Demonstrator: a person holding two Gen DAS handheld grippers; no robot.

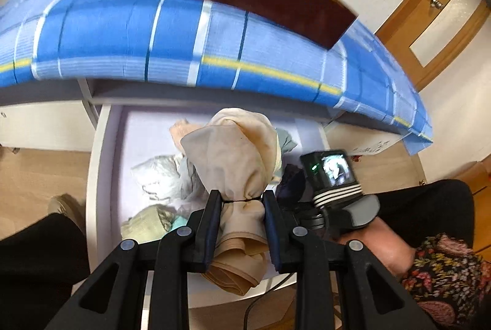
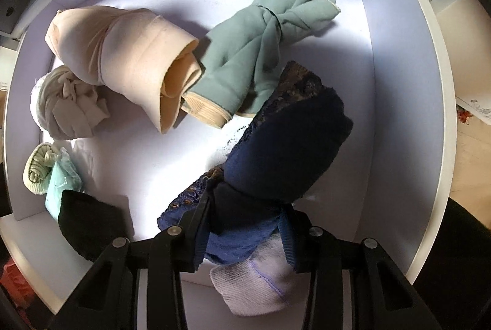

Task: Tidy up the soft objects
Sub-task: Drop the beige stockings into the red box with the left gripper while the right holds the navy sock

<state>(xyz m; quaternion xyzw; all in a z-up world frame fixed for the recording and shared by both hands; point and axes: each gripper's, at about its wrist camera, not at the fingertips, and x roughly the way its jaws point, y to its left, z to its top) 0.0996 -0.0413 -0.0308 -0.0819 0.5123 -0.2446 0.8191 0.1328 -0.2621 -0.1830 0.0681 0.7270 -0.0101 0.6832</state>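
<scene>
The left gripper pinches a beige tied bundle (banded at its neck) above the white drawer. The right gripper clamps a navy bundle inside the drawer, beside a sage-green bundle.

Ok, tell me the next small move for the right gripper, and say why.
Probably lower the navy bundle a little onto the bare drawer floor and open. The right gripper is clamped on its tied neck, already inside the drawer, with free space between the green bundle and the black one.
</scene>
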